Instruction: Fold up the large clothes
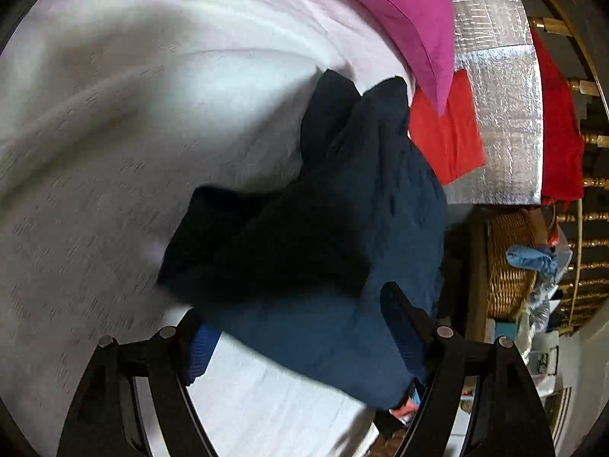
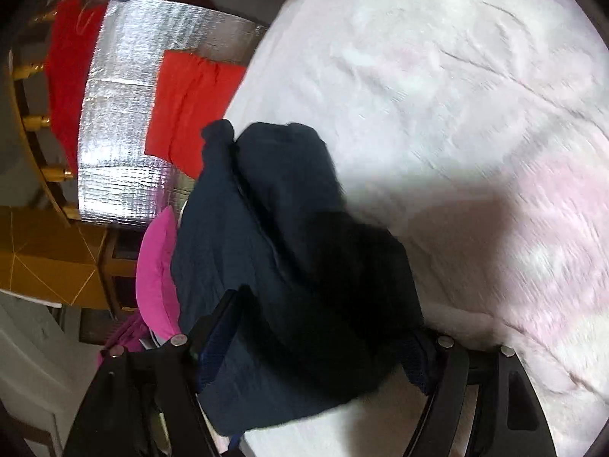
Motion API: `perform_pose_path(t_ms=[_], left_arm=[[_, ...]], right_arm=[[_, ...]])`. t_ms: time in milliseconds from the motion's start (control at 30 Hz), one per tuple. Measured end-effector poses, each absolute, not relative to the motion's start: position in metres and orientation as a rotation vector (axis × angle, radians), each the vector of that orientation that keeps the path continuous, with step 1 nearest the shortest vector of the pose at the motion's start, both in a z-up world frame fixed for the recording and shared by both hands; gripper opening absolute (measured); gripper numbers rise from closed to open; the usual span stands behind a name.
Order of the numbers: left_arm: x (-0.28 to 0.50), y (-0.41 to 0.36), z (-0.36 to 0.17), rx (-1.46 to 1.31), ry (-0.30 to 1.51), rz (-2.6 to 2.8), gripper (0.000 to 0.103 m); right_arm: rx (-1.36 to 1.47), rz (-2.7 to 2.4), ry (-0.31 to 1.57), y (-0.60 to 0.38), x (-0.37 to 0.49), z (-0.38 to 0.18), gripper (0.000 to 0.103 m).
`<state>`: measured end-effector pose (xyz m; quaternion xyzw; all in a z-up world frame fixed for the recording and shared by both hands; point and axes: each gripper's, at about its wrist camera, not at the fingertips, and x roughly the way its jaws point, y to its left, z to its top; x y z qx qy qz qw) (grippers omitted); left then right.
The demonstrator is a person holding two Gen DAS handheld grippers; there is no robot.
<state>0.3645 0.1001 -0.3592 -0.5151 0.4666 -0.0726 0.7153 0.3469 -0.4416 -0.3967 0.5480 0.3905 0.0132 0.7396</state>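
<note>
Your bed [image 2: 475, 87] lies wide and bare beyond the dark blue garment [image 1: 327, 236], while its near edge is crowded by a pink cushion [image 1: 407, 19], a red cloth [image 1: 445, 133] and a silver mat [image 1: 502, 114]. The garment lies bunched on the sheet, spreading between both pairs of tongs. Your left tongs [image 1: 304, 346] and right tongs [image 2: 316, 346] stand wide open, straddling the cloth without pinching it.
</note>
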Motion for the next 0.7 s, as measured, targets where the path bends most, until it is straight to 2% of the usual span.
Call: perform_pose_path(t_ms=[33, 67, 167, 200, 267, 367, 600, 633, 667, 700], left_arm=[[0.366, 0.097, -0.36, -1.131, 1.023, -0.156, 0.075], [0.367, 0.095, -0.362, -1.12, 1.02, -0.154, 0.061], [0.369, 0.089, -0.36, -1.111, 0.999, -0.173, 0.039], [0.368, 0.087, -0.356, -1.095, 0.989, -0.176, 0.035], [0.365, 0.083, -0.345, -1.042, 0.974, -0.163, 0.022], [0.355, 0.081, -0.337, -1.0, 0.965, -0.155, 0.017], [0.335, 0.083, -0.336, -0.963, 1.014, -0.136, 0.017], [0.338, 0.08, -0.338, -0.94, 1.027, -0.13, 0.02], [0.346, 0.078, -0.339, -0.92, 1.04, -0.119, 0.028], [0.348, 0.076, -0.338, -0.908, 1.046, -0.109, 0.031]], right_arm=[[1.181, 0.017, 0.864, -0.441, 0.349, -0.397, 0.074], [1.162, 0.005, 0.868, -0.446, 0.346, -0.398, 0.065], [1.095, -0.001, 0.854, -0.435, 0.35, -0.386, 0.048], [1.048, 0.001, 0.843, -0.432, 0.348, -0.378, 0.041], [1.005, 0.006, 0.823, -0.43, 0.345, -0.369, 0.034], [0.982, 0.006, 0.798, -0.43, 0.336, -0.359, 0.029], [1.011, 0.017, 0.823, -0.434, 0.32, -0.36, 0.028], [0.989, 0.012, 0.854, -0.433, 0.325, -0.365, 0.028], [0.961, 0.002, 0.889, -0.433, 0.332, -0.37, 0.031], [0.957, -0.002, 0.914, -0.432, 0.337, -0.374, 0.037]])
